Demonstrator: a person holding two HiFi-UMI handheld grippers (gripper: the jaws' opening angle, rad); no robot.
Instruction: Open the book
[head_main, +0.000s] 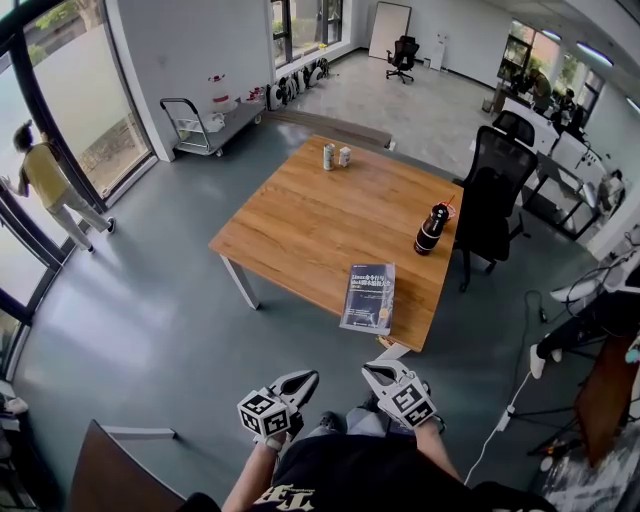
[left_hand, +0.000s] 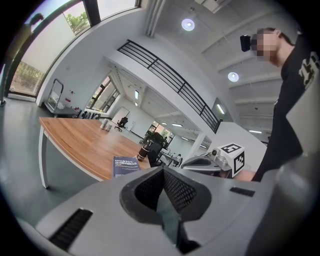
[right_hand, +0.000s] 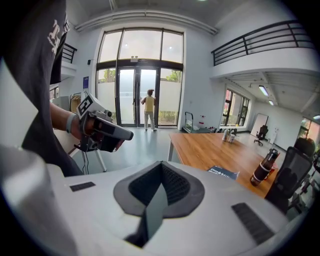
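Both pairs of jaws are pressed together with nothing between them: the left gripper (left_hand: 163, 172) shows its two dark ribbed pads meeting in a closed V, and the right gripper (right_hand: 161, 166) shows the same. In the head view the two grippers sit side by side, tips pointing forward, held low and close to the person's body above the grey floor (head_main: 150, 320), short of the table's near corner and well apart from everything on it. Each gripper's camera catches the other one off to the side with its marker cube, and neither touches anything. The book (head_main: 368, 298) lies shut and flat on the wooden table (head_main: 300, 220), blue cover up with pale print, near the table's near edge and close to the corner nearest the person. Further along the right side of the table a dark bottle (head_main: 431, 229) with a red top stands upright, just beside the edge. At the far edge two small cans (head_main: 336, 156) stand next to each other. A black office chair (head_main: 490, 200) stands against the table's right side, by the bottle. Far left, beyond the glass doors, a person (head_main: 45, 185) in a yellow top is outside, and a metal cart (head_main: 205, 125) is parked against the far wall
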